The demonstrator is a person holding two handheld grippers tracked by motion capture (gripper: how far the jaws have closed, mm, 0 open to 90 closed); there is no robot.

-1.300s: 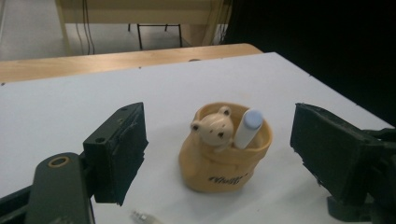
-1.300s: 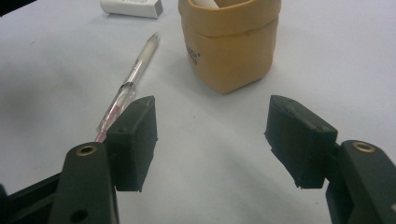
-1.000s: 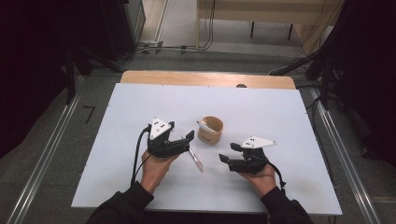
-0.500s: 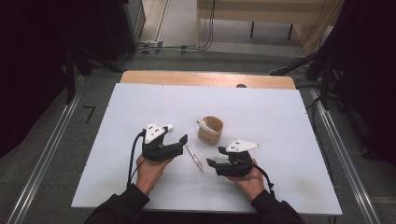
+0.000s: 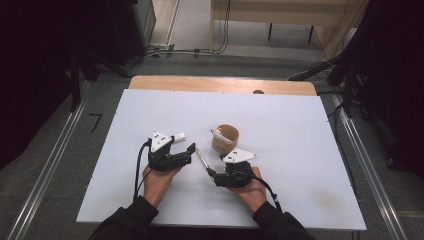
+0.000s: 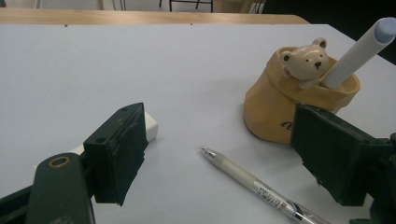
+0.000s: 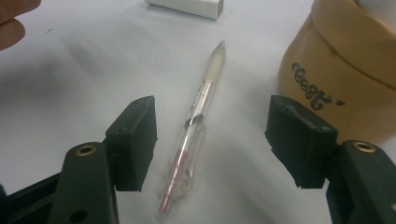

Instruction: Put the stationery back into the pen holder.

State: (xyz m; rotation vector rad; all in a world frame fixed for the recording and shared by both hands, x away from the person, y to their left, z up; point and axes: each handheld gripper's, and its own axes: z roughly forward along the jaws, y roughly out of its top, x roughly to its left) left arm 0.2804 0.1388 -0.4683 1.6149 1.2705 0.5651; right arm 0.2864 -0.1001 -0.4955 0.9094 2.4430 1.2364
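High view: lying on the white bench (image 5: 300, 130) just in front of the bear pen holder (image 5: 225, 138), pen (image 5: 201, 157) waiting between 2 tools.

Left tool view: left tool (image 6: 224, 154) hanging released beside the holder, gripping nothing.

Right tool view: right tool (image 7: 217, 140) straddling the pen, released, pads not yet touching. Probably lining up the pick; next calling for lowering and clenching around the barrel.

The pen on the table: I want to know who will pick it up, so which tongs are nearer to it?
Right. The right tongs straddle the pen, open, with it lying between the jaws, not gripped. The left tongs sit off to the pen's left, open, apart from it.
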